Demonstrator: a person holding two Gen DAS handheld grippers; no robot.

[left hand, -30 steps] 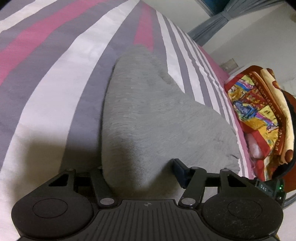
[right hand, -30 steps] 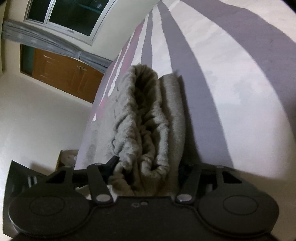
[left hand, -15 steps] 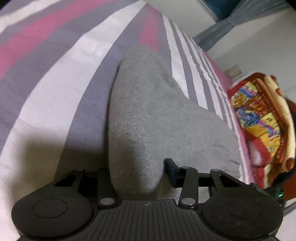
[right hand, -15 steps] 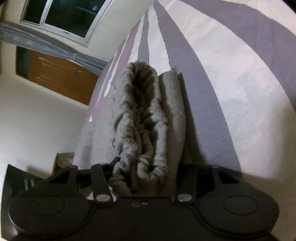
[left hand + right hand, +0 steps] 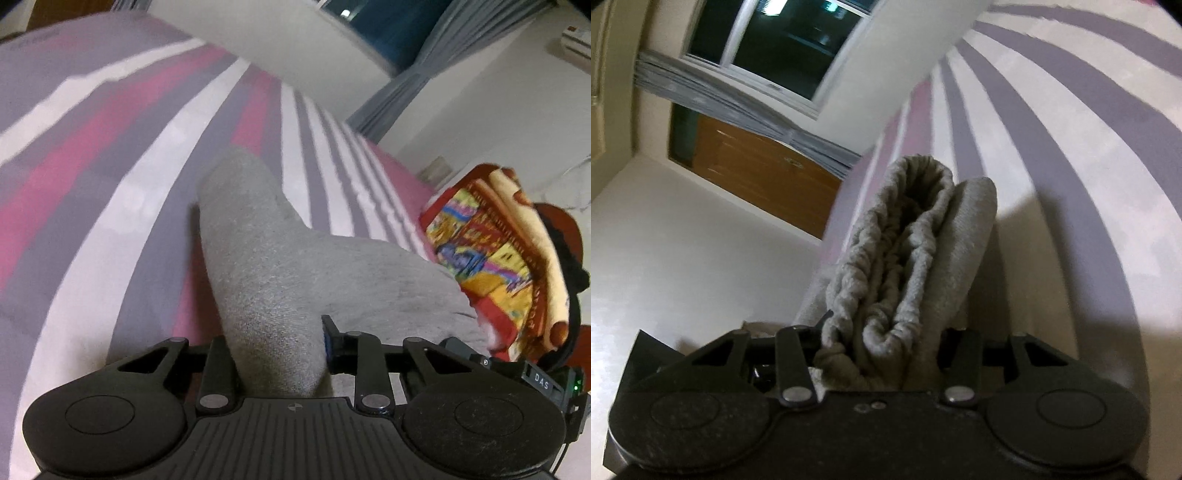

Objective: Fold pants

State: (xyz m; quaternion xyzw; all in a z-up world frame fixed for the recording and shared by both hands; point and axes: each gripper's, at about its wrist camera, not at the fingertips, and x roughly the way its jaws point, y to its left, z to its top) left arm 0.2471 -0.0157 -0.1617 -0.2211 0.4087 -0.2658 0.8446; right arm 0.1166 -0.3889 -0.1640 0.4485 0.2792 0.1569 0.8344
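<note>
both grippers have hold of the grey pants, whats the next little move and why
Probably carry both ends across together and lay them down. The left gripper pinches a smooth fold of the pants, the right gripper clamps the bunched waistband, and the cloth hangs lifted off the striped bedsheet.

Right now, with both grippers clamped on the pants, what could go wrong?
The right gripper pinches several bunched waistband layers of the pants; one could slip free. The left gripper holds a thick fold, so uneven lifting may skew it. The colorful blanket lies close and might snag.
</note>
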